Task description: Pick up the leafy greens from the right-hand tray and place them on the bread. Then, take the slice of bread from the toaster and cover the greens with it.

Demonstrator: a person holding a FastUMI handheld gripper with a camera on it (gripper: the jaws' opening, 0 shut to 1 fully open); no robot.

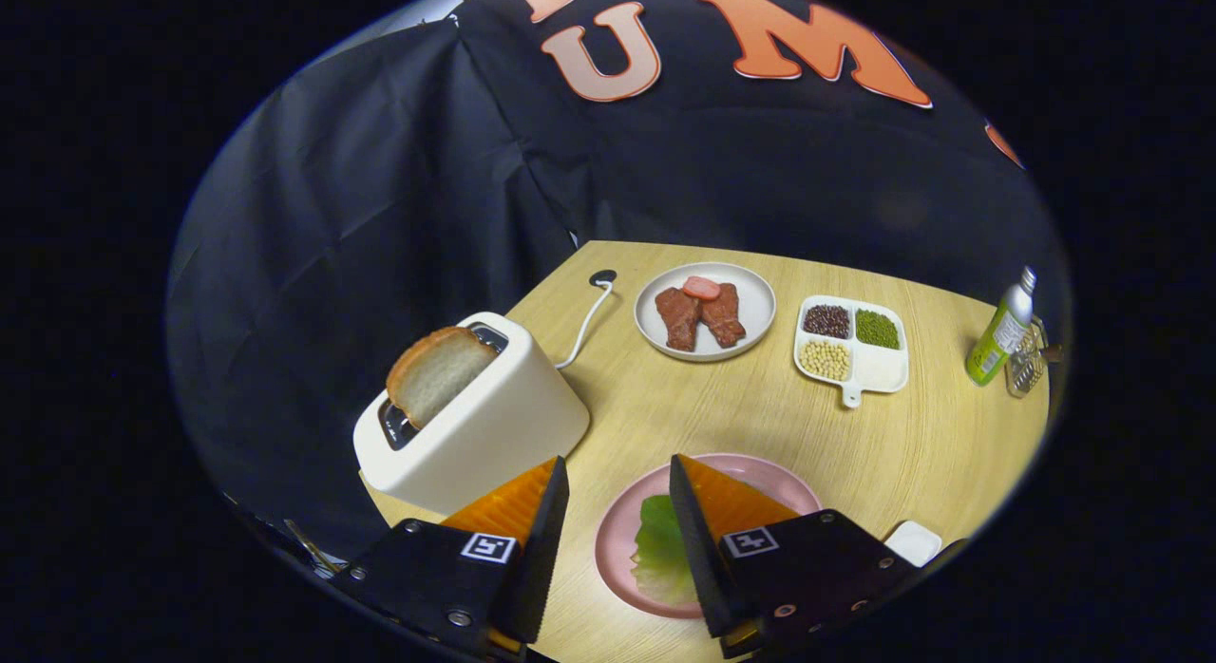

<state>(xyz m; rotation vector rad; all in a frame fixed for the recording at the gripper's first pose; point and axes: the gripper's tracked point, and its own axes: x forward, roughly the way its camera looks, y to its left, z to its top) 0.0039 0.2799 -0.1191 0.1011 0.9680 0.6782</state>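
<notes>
Leafy greens (660, 549): lying on a pink plate (616, 539) at the near edge of the bench (760, 416), between the two fingers and partly hidden behind the right one; whether bread is lying beneath them cannot be told.

Gripper (617, 478): hovering above the near part of the bench, pointing forward and slightly downward; fingers standing well apart, holding nothing, the tips not touching the greens.

Slice of bread (435, 373): sticking up, tilted, out of one slot of the cream toaster (494, 421), just ahead of the left finger. The toaster's white cord (587, 326) is running back to a dark grommet (602, 277) in the bench.

White round plate (750, 302): sitting beyond the fingers, carrying two brown meat pieces (701, 316) with a pink slice (702, 288) at their far end.

White divided tray (879, 369): sitting just right of that plate; compartments holding dark beans (826, 320), green beans (877, 329) and pale beans (825, 359); the fourth is looking bare.

Green bottle (999, 335): standing at the far right, a clear glass object (1026, 364) beside it, hard to make out.

Small white item (914, 541): showing by the right finger, partly cut off.
</notes>
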